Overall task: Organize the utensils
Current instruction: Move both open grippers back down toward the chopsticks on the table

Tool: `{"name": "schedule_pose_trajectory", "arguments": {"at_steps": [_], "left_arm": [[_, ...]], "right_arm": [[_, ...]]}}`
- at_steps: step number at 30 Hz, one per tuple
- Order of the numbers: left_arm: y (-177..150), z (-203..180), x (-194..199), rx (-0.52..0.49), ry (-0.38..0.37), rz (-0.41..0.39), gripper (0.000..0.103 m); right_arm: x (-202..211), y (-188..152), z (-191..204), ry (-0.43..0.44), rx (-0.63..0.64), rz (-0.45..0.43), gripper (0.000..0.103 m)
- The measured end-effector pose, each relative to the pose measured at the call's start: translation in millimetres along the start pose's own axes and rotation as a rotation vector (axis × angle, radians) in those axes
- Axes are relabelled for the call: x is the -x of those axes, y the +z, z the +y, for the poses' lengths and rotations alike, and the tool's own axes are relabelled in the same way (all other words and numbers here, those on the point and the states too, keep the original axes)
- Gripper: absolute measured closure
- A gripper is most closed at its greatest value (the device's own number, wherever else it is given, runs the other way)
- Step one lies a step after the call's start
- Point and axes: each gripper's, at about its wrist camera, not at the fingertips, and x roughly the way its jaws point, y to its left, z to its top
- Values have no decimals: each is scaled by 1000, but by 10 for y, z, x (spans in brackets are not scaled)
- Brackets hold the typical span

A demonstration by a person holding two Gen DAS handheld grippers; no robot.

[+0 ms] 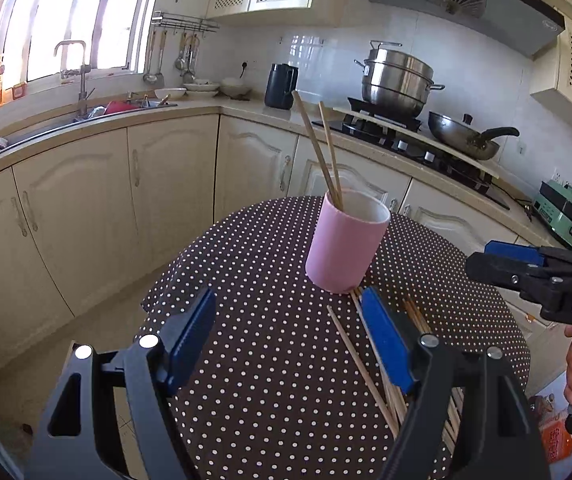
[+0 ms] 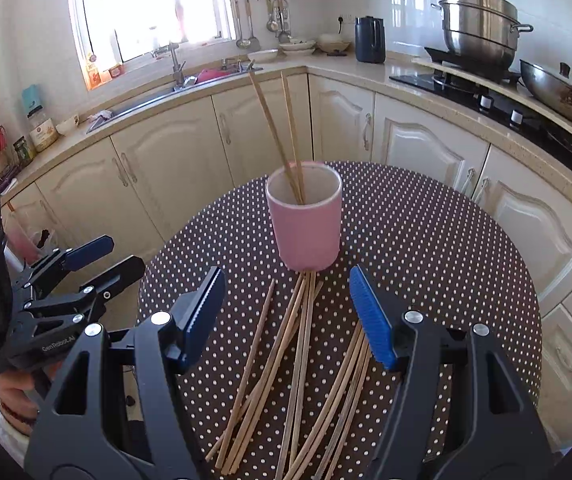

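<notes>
Chopsticks (image 1: 359,364) lie loose on my dotted tablecloth (image 1: 266,280) before the pink cup (image 1: 345,246), which holds two upright; my left gripper (image 1: 289,344) hovers spread and empty. From the right wrist, my right gripper (image 2: 287,316) gapes empty above that scattered pile (image 2: 297,360).

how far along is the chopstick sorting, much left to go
Early on. Done: two chopsticks stand in the pink cup. In hand: nothing; the left gripper and right gripper both hover with jaws open and empty. Left: the loose chopsticks lying on the dotted tablecloth in front of the cup, most of the set.
</notes>
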Motion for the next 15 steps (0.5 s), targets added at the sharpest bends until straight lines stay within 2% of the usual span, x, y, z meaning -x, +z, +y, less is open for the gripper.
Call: {"name": "schedule_pose_trajectory", "arguments": {"at_steps": [4,7,15], "left_arm": [[-107,-38,-98,-35,23,69,29],[-179,-60,-187,-46,9,125,29],[-324,-126,-337,-57,12,186,29]], "right_arm": [[-57,-150,-32,-8,-8,35,39],[-99,-250,-51,-12,-14,57,39],[-216,-469,-130,-15,-35,104,39]]}}
